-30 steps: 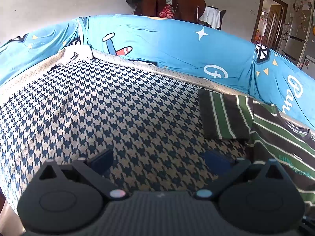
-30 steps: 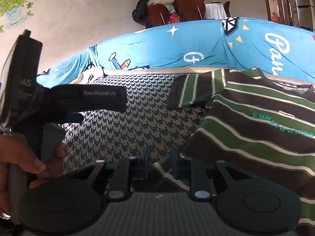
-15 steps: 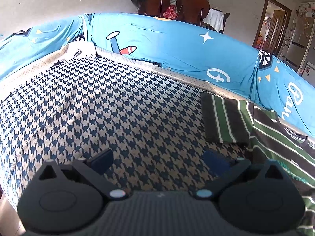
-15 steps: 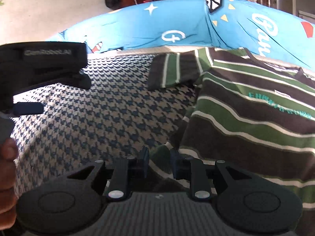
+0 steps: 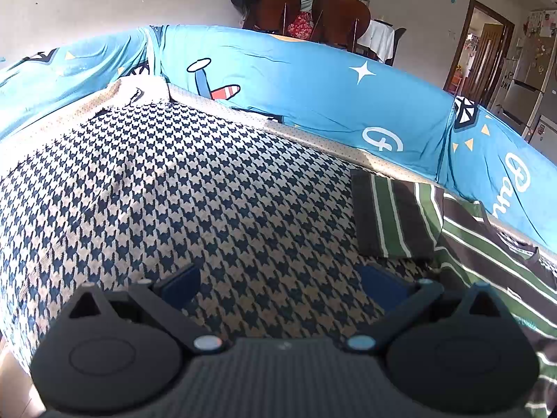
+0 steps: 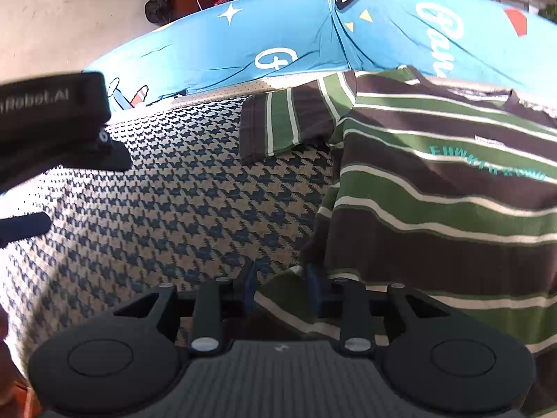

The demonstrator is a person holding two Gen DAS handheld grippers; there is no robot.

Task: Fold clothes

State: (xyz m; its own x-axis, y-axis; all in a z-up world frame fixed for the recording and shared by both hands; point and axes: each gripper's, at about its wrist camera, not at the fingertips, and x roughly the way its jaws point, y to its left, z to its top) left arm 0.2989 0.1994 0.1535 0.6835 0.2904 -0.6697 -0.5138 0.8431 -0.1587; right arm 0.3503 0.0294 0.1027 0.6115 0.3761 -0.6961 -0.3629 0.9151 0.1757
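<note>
A green, brown and white striped shirt (image 6: 435, 188) lies face up on the right of a houndstooth-covered surface (image 6: 174, 209), its sleeve (image 6: 285, 122) spread out to the left. My right gripper (image 6: 280, 282) is shut on the shirt's lower left hem corner, which is lifted slightly. In the left wrist view the same shirt (image 5: 487, 254) and sleeve (image 5: 393, 216) lie to the right. My left gripper (image 5: 280, 284) hovers open over bare houndstooth cloth, holding nothing. Its black body also shows at the left edge of the right wrist view.
A blue printed cloth wall (image 5: 313, 97) curves round the back and sides of the surface. Behind it stand brown chairs (image 5: 306, 10) with piled clothes, a doorway (image 5: 484, 45) and a fridge (image 5: 529, 80). Bare houndstooth cloth (image 5: 174, 181) stretches left of the shirt.
My right gripper, still shut on the hem, has moved forward and tilted, pulling the corner along. The left gripper has drifted left out of the right view; it stays open.
</note>
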